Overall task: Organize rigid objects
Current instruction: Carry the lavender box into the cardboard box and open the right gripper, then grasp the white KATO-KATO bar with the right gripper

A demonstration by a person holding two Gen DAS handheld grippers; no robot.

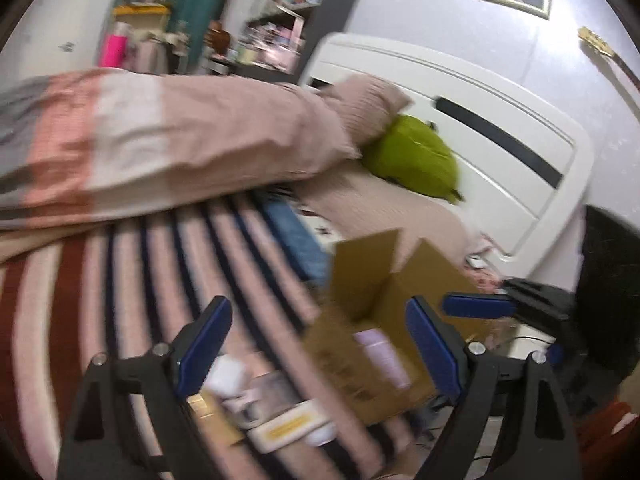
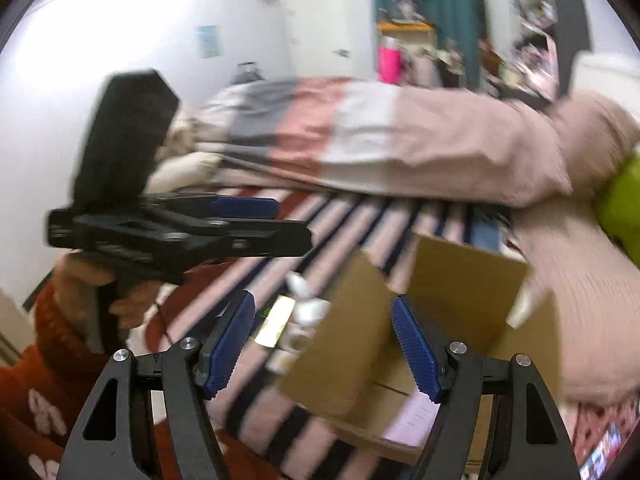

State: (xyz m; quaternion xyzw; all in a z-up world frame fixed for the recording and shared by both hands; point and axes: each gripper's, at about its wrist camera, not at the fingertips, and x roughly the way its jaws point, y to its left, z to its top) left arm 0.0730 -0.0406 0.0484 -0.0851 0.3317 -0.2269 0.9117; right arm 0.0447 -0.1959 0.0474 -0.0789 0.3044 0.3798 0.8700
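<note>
An open cardboard box [image 1: 372, 288] sits on the striped bedspread [image 1: 120, 280], with a lilac item [image 1: 380, 350] inside. Left of the box lie small things: a white case with a yellow label [image 1: 288, 426], a gold box [image 1: 208, 408] and a white object [image 1: 228, 372]. My left gripper [image 1: 316, 308] is open above the box's near left corner and these items, holding nothing. My right gripper [image 2: 323, 301] is open over the box [image 2: 460, 276] with nothing between its pads. All of this is blurred. The right wrist view shows the left gripper [image 2: 288, 220] from the side.
A folded pink, white and grey quilt [image 1: 160, 140] lies across the bed behind the box. A green cushion [image 1: 416, 156] rests against the white headboard [image 1: 500, 120]. A hand in a red sleeve [image 2: 52, 360] holds the left gripper. Cluttered shelves [image 1: 280, 20] stand at the back.
</note>
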